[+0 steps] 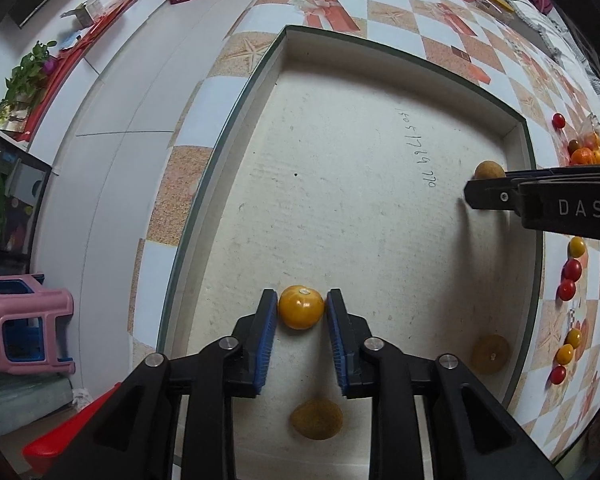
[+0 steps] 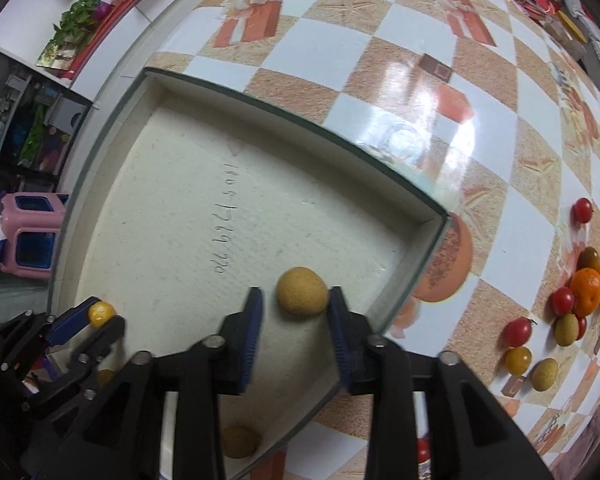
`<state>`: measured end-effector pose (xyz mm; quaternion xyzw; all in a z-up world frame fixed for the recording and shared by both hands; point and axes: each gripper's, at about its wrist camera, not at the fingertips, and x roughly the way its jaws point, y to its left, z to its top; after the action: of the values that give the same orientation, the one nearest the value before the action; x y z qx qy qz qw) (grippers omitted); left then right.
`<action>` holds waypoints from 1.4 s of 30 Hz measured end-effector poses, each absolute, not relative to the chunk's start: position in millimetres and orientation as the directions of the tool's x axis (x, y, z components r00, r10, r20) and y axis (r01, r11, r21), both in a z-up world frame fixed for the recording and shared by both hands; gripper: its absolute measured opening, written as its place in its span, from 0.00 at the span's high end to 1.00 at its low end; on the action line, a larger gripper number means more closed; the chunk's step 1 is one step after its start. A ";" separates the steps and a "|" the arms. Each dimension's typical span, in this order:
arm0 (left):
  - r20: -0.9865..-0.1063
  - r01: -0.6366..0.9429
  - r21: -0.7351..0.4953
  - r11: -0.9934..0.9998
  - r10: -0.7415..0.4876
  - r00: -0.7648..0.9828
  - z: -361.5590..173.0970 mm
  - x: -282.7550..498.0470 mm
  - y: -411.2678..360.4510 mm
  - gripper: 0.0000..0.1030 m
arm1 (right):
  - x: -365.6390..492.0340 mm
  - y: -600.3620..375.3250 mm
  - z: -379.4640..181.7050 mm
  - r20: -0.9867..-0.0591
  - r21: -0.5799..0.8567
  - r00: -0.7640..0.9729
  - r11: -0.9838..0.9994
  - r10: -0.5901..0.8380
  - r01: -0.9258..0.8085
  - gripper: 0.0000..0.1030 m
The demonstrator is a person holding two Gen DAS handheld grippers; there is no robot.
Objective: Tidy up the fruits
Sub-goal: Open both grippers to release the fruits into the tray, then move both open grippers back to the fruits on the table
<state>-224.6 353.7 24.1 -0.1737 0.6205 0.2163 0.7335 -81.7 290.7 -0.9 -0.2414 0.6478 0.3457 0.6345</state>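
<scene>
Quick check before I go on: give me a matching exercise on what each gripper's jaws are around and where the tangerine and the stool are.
Things:
1. left gripper
2. right gripper
3. tangerine
4. pink stool

Places:
a. on the checked tablecloth, among other fruit
b. jaws either side of a tan round fruit
c. on the floor
d. jaws either side of a yellow cherry tomato

Pairs: 1-d, 2-b, 3-a, 4-c
</scene>
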 end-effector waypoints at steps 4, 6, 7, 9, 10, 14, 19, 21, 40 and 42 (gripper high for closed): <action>-0.978 -0.541 0.042 0.840 0.146 0.151 29.7 -221.4 349.3 0.19 | -89.6 300.4 -0.1 -0.990 0.133 -0.072 0.626 0.121 -0.768 0.42; -0.982 -0.543 0.029 0.839 0.127 0.143 30.2 -221.7 348.5 0.19 | -90.2 300.4 4.0 -0.988 0.140 -0.069 0.630 0.136 -0.764 0.38; -0.983 -0.546 0.031 0.837 0.124 0.135 29.6 -222.2 348.3 0.19 | -88.9 300.6 6.3 -0.987 0.146 -0.068 0.634 0.146 -0.759 0.33; -0.985 -0.551 0.042 0.834 0.128 0.118 29.3 -224.4 348.0 0.19 | -84.4 297.5 17.6 -0.980 0.170 -0.062 0.645 0.187 -0.745 0.21; -0.985 -0.554 0.046 0.831 0.128 0.112 29.6 -226.3 347.4 0.19 | -82.4 296.5 22.9 -0.977 0.183 -0.060 0.651 0.207 -0.737 0.16; -0.987 -0.539 0.063 0.840 0.133 0.093 32.5 -236.3 342.3 0.19 | -74.4 283.8 40.7 -0.962 0.228 -0.057 0.662 0.269 -0.714 0.00; -0.984 -0.481 0.076 0.873 0.143 0.102 43.0 -238.5 318.4 0.19 | -67.4 253.2 54.5 -0.960 0.224 -0.031 0.696 0.279 -0.683 0.00; -0.984 -0.458 0.075 0.886 0.140 0.109 46.1 -235.6 307.8 0.19 | -62.1 235.3 57.8 -0.959 0.228 -0.025 0.723 0.281 -0.653 0.00; -0.981 -0.228 -0.017 0.973 0.028 0.192 72.5 -175.3 183.4 0.19 | -40.6 35.2 32.7 -0.994 0.108 -0.008 0.922 0.113 -0.371 0.00; -0.980 -0.218 -0.020 0.976 0.024 0.198 70.3 -166.3 174.9 0.19 | -35.3 26.7 32.5 -0.993 0.110 -0.006 0.927 0.115 -0.359 0.00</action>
<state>-166.3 174.9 70.3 -0.0768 0.6285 0.0786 0.7700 -35.3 26.7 32.5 -0.0886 0.6887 0.1697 0.6993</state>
